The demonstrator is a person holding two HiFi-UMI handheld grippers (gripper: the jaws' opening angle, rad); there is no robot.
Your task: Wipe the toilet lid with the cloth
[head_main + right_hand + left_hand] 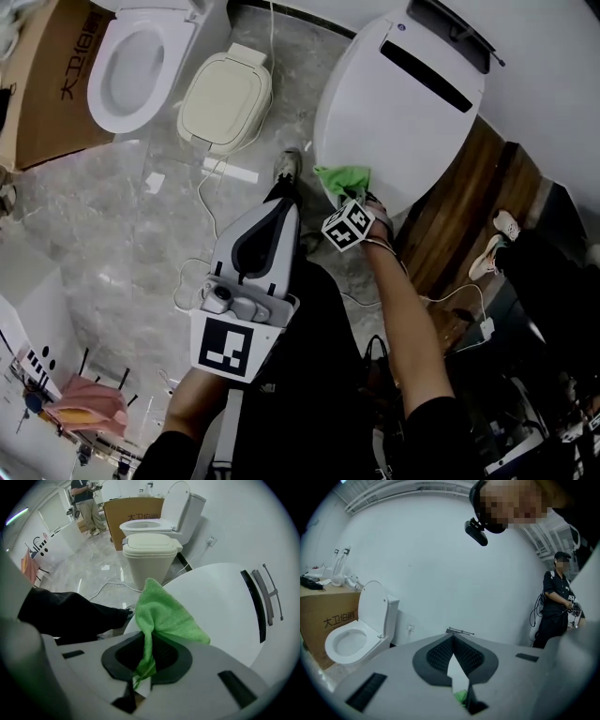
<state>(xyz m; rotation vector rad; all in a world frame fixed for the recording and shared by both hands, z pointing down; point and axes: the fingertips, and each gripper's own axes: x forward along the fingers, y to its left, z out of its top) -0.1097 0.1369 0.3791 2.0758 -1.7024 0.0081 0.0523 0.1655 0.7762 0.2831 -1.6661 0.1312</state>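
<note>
Your left gripper [284, 208] is pressed together on nothing, and your right gripper [146, 665] pinches the green cloth [343, 178] at the rim of the toilet lid [403, 112].

At far left a cardboard box [47, 84] stands beside an open toilet [136, 70], with a cream lidded bin [225, 98] just to its right on the grey marble floor [112, 216]. Your left gripper points forward above your black shoe [289, 169], its dark pads meeting at the tips with nothing between them. To its right, the cloth rises from your right gripper's closed jaws and fans out over the near, lower edge of the closed white lid. The rest of the lid's surface is bare.
</note>
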